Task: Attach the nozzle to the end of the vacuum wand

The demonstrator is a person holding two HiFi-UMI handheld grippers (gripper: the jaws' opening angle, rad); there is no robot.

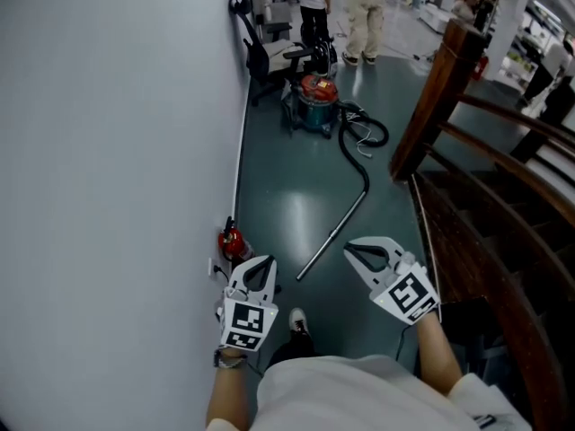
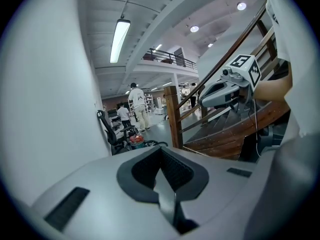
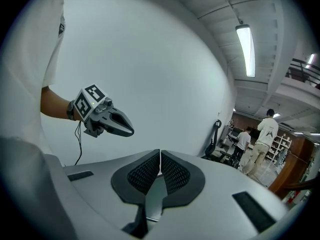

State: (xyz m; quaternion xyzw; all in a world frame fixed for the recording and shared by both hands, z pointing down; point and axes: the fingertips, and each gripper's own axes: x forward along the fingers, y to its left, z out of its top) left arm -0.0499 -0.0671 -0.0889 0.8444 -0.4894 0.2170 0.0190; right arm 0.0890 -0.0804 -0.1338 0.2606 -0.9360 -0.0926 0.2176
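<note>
vacuum wand (image 1: pixel 332 233): flat on floor (image 1: pixel 287 187), 12 o'clock of both grippers, well apart; hose (image 1: pixel 355 146) runs to canister (image 1: pixel 316 103) | left gripper (image 1: pixel 266 261), right gripper (image 1: pixel 349 249): jaws closed, empty | nozzle: not spotted | next: likely find nozzle first, open jaws before reaching wand's near end

readable text: none | brands: none | numbers: none | signs: none

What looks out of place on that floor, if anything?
The vacuum wand lies slantwise across the open floor, its black hose looping loosely back to the canister vacuum near the wall. Left in the walkway, it looks like a trip hazard.
</note>
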